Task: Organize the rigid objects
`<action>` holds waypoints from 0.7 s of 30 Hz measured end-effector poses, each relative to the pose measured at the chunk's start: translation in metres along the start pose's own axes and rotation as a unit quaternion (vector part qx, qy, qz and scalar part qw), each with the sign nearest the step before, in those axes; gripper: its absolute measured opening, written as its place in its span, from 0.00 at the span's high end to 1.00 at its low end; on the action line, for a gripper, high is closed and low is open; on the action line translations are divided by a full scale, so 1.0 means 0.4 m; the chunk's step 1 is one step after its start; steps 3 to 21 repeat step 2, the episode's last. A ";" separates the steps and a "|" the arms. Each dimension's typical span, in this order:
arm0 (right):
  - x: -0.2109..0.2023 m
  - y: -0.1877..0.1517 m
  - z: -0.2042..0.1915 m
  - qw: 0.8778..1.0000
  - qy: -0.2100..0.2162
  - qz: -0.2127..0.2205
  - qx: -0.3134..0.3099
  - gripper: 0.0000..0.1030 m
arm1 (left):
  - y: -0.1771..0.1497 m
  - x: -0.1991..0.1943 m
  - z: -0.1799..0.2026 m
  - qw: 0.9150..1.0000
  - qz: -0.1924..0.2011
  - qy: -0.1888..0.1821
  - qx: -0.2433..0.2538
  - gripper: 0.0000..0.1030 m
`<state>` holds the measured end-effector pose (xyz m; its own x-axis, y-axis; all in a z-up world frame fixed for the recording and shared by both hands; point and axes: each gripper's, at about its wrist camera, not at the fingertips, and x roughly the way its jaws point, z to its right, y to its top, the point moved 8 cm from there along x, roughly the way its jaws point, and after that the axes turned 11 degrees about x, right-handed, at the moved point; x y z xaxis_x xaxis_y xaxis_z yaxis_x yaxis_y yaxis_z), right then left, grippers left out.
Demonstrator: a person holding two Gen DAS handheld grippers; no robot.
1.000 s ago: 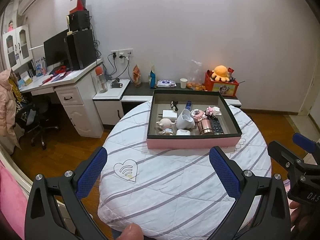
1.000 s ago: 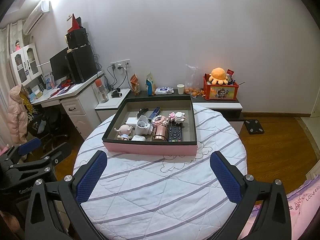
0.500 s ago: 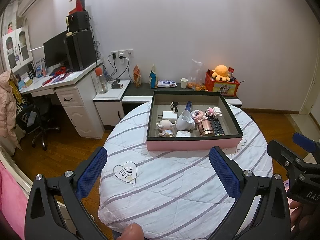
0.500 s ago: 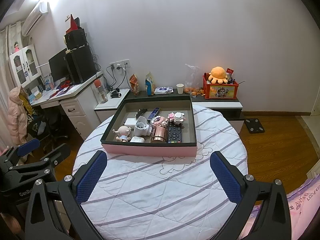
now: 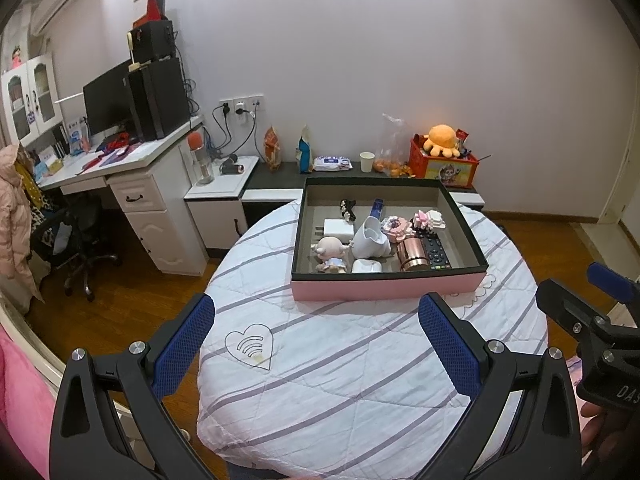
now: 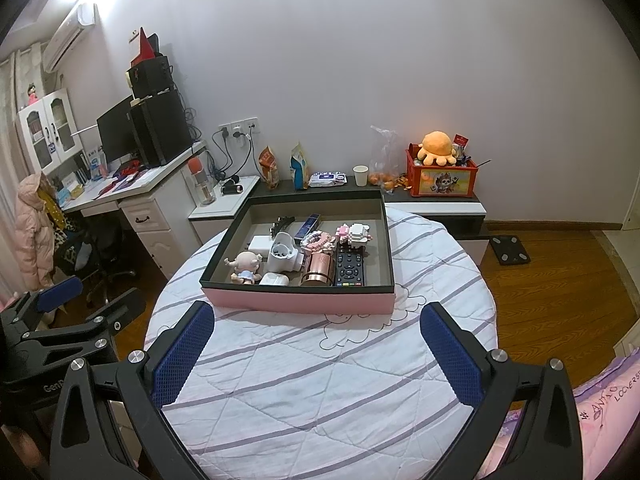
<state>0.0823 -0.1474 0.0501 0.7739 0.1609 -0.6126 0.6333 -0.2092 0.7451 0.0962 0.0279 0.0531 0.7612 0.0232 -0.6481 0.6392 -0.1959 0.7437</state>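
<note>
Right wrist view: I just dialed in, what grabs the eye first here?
The pink-sided tray on the round table's striped quilt, crowded with a doll, copper can and black remote. Both grippers, left and right, hang open short of it, holding nothing.

A quilted cloth (image 5: 360, 380) with stitched lines and pale purple stripes covers the round worktop; it looks soft and matt. The shallow box (image 6: 300, 302) has a matt pink outer wall and dull dark rim, like card. Inside, the copper cup (image 6: 318, 270) shines like polished metal, the remote control (image 6: 350, 269) is matt black plastic, and the white jug (image 5: 372, 238) is smooth and glossy. The claw pads (image 6: 182, 360) are blue with a rough mesh texture on matt black plastic arms. The floor (image 6: 560, 280) is glossy wood.
</note>
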 end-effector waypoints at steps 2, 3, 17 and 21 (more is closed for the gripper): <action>0.001 0.001 0.000 1.000 0.000 0.000 0.000 0.00 | 0.003 -0.002 -0.004 1.000 0.002 0.000 -0.002 0.00; 0.001 0.001 0.000 1.000 0.000 0.000 0.000 0.00 | 0.003 -0.002 -0.004 1.000 0.002 0.000 -0.002 0.00; 0.001 0.001 0.000 1.000 0.000 0.000 0.000 0.00 | 0.003 -0.002 -0.004 1.000 0.002 0.000 -0.002 0.00; 0.001 0.001 0.000 1.000 0.000 0.000 0.000 0.00 | 0.003 -0.002 -0.004 1.000 0.002 0.000 -0.002 0.00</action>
